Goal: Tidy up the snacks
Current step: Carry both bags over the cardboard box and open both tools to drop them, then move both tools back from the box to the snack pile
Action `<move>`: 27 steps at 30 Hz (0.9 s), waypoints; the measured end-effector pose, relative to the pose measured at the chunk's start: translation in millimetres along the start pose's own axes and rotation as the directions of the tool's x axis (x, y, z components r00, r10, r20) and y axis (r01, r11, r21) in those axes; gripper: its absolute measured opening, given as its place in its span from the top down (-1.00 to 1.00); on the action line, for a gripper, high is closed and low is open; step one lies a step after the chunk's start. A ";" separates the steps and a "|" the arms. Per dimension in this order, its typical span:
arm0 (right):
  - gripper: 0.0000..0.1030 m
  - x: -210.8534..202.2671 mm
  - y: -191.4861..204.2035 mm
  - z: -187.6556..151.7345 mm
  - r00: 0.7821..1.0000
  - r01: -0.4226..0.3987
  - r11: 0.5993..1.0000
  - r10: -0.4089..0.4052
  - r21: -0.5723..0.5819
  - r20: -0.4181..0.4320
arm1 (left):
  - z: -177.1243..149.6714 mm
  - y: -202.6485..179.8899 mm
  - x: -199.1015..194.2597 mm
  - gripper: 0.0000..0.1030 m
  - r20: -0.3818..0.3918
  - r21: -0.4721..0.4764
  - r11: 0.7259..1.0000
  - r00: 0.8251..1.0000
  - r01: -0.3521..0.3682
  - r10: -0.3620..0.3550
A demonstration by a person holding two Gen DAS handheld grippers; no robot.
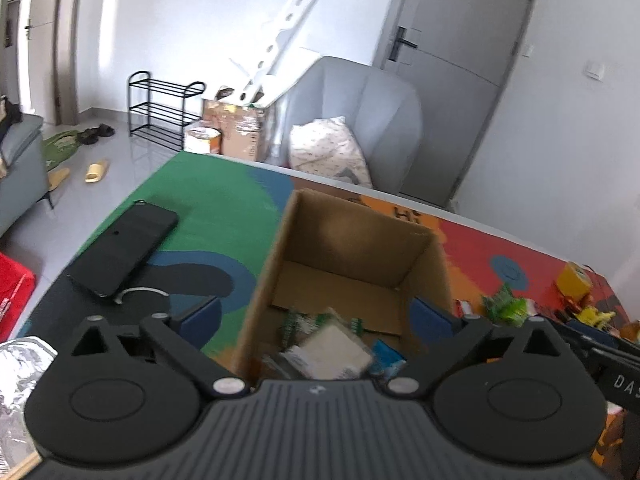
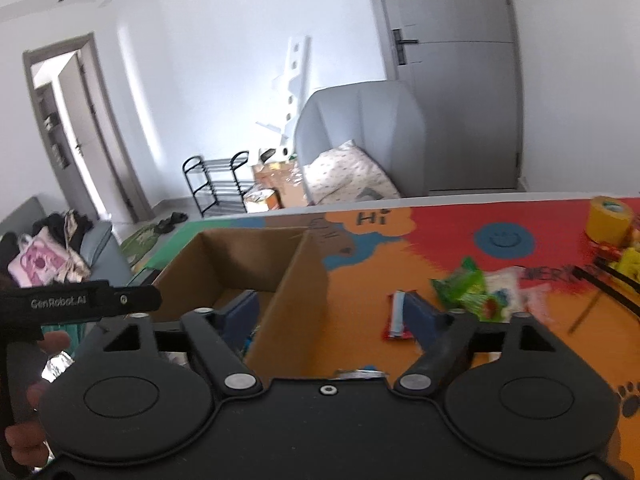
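Observation:
An open cardboard box (image 1: 362, 240) stands on the colourful table mat (image 1: 208, 200). Several snack packets (image 1: 332, 344) lie in its bottom. My left gripper (image 1: 316, 316) is open and empty, hovering over the box's near side. My right gripper (image 2: 332, 312) is open and empty, straddling the box's right wall (image 2: 296, 292). A red and white snack bar (image 2: 396, 316) lies on the mat by the right fingertip (image 2: 420, 316). A green snack packet (image 2: 464, 288) lies further right; it also shows in the left wrist view (image 1: 504, 308).
A black phone (image 1: 120, 248) lies on the mat left of the box. A yellow tape roll (image 2: 610, 220) and yellow packets (image 1: 576, 280) sit at the far right. Crumpled foil (image 1: 20, 380) lies at the near left. A grey armchair (image 1: 360, 120) stands behind the table.

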State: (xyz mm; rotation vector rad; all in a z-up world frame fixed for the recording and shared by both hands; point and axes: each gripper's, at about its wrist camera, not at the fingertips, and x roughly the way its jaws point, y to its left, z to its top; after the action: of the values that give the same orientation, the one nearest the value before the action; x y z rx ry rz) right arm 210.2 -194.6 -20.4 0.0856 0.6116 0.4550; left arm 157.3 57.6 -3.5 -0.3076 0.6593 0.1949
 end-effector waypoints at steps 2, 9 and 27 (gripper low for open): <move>-0.61 -4.9 -9.6 -0.3 1.000 0.001 0.999 0.000 0.038 -0.005 | -1.8 -6.7 -2.1 -1.00 -0.001 0.020 1.000 1.000 0.018 -0.018; -0.88 -24.2 -25.9 -3.4 0.998 0.059 0.998 -0.060 0.035 0.030 | -7.0 -31.3 -7.9 -1.00 -0.007 0.079 0.994 0.997 0.075 -0.075; -0.92 -40.4 -80.9 -20.4 0.995 0.096 0.989 -0.097 0.115 -0.002 | -32.2 -98.8 -16.5 -0.99 0.000 0.188 0.970 0.988 0.154 -0.156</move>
State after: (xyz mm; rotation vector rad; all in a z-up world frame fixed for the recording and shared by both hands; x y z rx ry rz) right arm 200.5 -286.0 -32.5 0.1654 0.6351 0.3258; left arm 153.2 -47.3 4.3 -0.1750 0.6311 -0.0150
